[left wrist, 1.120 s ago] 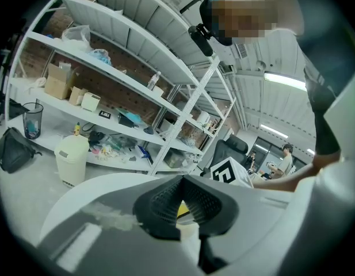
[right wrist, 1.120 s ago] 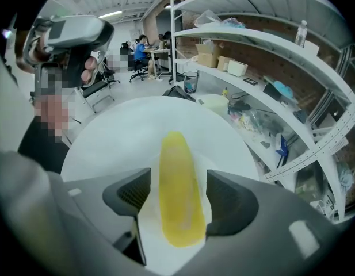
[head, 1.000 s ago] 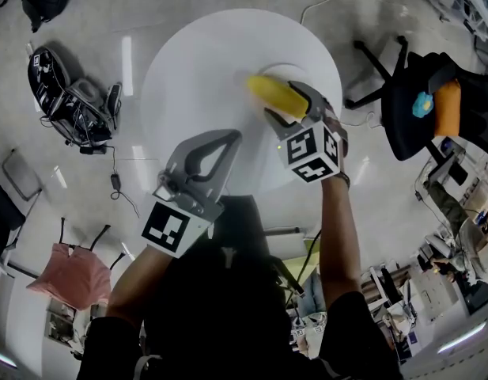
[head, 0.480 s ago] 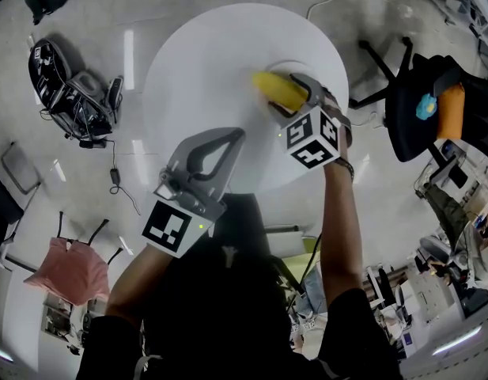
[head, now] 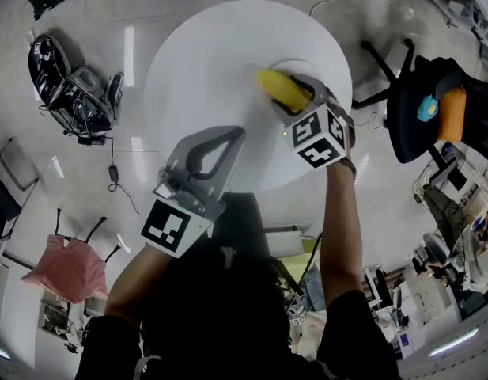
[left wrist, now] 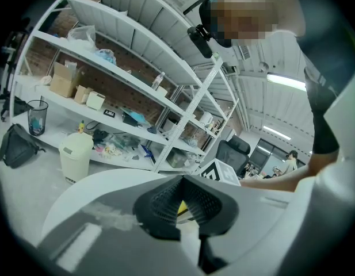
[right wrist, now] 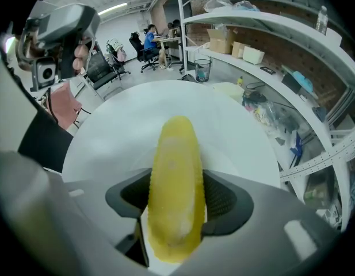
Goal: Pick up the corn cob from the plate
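Note:
A yellow corn cob (head: 278, 90) lies on a white plate (head: 296, 66) at the right side of the round white table (head: 204, 62). My right gripper (head: 287, 97) points steeply down over it. Its jaws have just been closing, and in the right gripper view the cob (right wrist: 174, 188) lies lengthwise between them with both ribbed pads (right wrist: 220, 199) against its sides, over the plate (right wrist: 235, 157). My left gripper (head: 230, 135) hovers at the table's near edge, to the left of the plate, shut with nothing in it (left wrist: 183, 181).
A black office chair (head: 421, 101) stands right of the table. A chair draped in pink cloth (head: 58, 267) and gear with cables (head: 69, 93) sit on the floor at left. White shelving (left wrist: 137, 68) and a pale bin (left wrist: 73, 154) stand beyond the table.
The right gripper's jaws have closed in from either side of the cob until they meet it. The left gripper has kept still.

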The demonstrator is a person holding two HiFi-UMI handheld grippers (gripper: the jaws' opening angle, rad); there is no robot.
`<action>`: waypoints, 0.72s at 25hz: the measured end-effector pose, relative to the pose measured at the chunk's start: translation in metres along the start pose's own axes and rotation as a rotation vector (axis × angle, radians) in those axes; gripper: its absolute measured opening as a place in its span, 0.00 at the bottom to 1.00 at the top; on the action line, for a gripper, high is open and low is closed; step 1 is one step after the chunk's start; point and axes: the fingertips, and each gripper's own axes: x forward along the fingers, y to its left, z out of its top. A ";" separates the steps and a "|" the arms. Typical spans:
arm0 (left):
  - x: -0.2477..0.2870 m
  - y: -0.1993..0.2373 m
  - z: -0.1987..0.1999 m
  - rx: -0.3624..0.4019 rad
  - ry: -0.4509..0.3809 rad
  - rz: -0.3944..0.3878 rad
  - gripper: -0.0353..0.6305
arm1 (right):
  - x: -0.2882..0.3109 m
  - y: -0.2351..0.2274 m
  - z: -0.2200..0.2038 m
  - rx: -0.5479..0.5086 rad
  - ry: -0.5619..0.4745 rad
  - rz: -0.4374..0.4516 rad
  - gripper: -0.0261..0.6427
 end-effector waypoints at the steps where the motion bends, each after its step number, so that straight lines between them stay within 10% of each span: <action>1: 0.000 -0.001 -0.001 0.001 0.001 -0.001 0.06 | 0.000 0.000 0.000 0.000 0.000 -0.001 0.43; 18: -0.017 -0.007 0.008 0.039 -0.035 0.018 0.06 | -0.004 -0.001 0.002 0.090 -0.038 -0.091 0.43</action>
